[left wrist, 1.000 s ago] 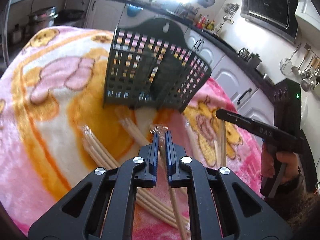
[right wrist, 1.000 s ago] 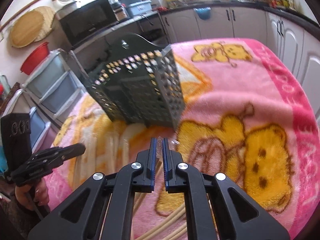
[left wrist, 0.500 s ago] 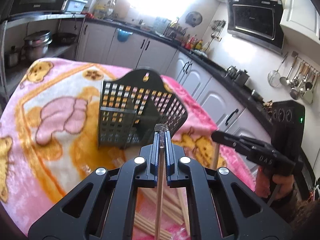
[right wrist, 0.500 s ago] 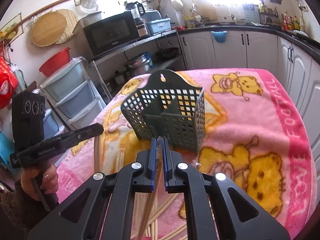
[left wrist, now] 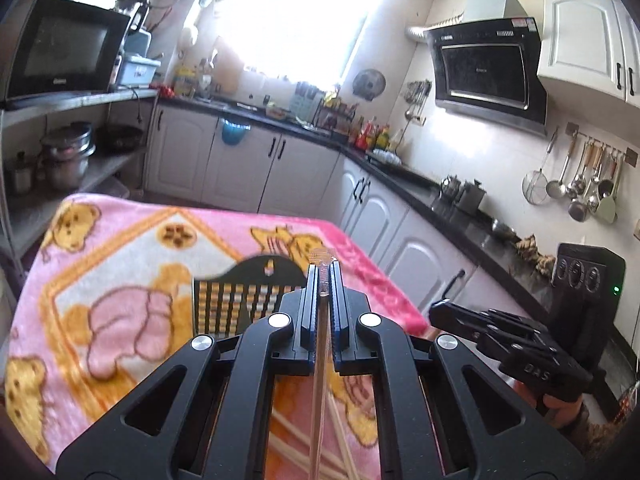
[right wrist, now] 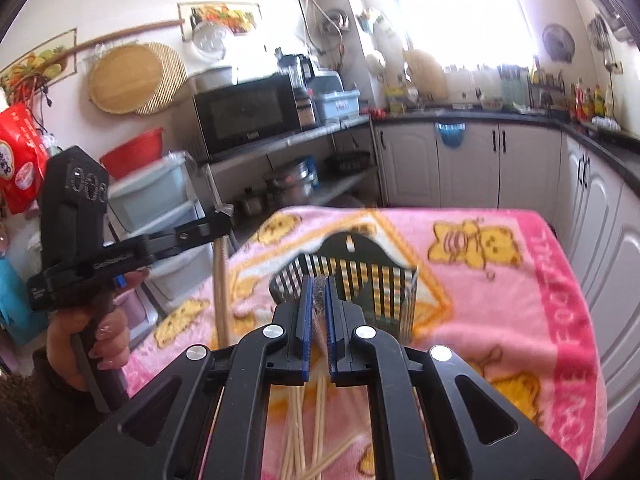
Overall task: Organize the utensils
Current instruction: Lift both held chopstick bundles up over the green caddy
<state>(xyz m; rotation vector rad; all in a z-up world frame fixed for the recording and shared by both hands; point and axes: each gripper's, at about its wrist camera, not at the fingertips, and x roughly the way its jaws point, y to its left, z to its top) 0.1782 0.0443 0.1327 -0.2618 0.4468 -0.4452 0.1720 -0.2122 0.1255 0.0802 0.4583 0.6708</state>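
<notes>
My left gripper [left wrist: 322, 276] is shut on a wrapped pair of wooden chopsticks [left wrist: 319, 360] that hang down between its fingers; in the right wrist view the same chopsticks [right wrist: 221, 280] hang from it. My right gripper [right wrist: 318, 292] is shut on another wrapped pair of chopsticks [right wrist: 319, 308]. Both are lifted above the table. The dark slotted utensil basket [left wrist: 232, 300] stands on the pink blanket just beyond the left fingertips; it also shows in the right wrist view [right wrist: 360, 276]. Several loose chopsticks [right wrist: 304, 436] lie on the blanket below the grippers.
The table is covered by a pink bear-print blanket [left wrist: 120, 264]. White kitchen cabinets [left wrist: 240, 168] and a black counter run behind and to the right. A shelf with a microwave [right wrist: 248, 112] and pots stands at the left.
Both grippers have risen from the blanket with chopsticks in them and tilted up, so the basket has dropped low in both views and the kitchen walls fill the frames.
</notes>
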